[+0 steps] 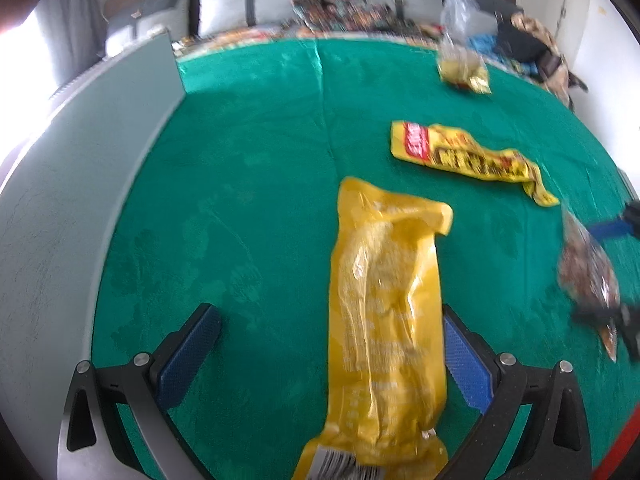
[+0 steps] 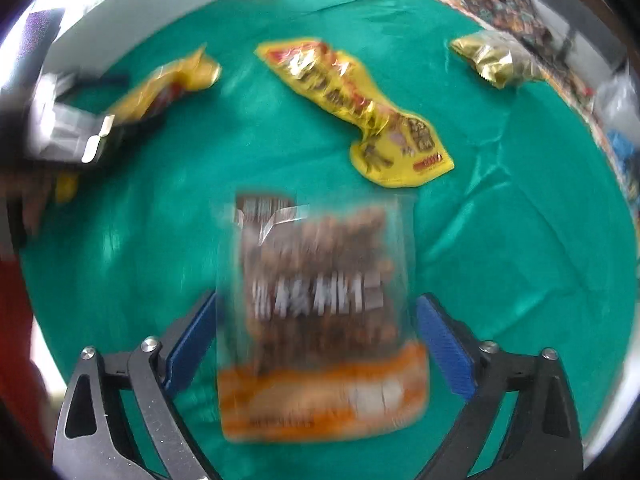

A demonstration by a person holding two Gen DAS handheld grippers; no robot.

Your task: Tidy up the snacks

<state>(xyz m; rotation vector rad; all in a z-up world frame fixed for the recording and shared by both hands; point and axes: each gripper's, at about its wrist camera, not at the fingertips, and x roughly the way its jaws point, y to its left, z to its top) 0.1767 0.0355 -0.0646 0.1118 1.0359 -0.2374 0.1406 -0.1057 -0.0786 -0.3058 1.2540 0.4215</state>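
A long yellow snack pack [image 1: 384, 312] lies on the green cloth [image 1: 248, 184] between the fingers of my left gripper [image 1: 332, 332], against its right finger; the jaws are wide open. A clear bag of brown nuts with an orange band [image 2: 320, 312] sits between the open fingers of my right gripper [image 2: 316, 332], blurred. That bag [image 1: 588, 276] and the right gripper show at the right edge of the left wrist view. A yellow-and-red pack [image 1: 468, 156] [image 2: 360, 108] lies mid-table. A small gold pack [image 1: 466, 68] [image 2: 496, 60] lies farther back.
A grey-white box wall [image 1: 100, 152] borders the cloth on the left. Patterned bedding, pillows and clutter [image 1: 344, 12] lie beyond the far edge. The left gripper with the yellow pack [image 2: 160, 88] shows at the left of the right wrist view.
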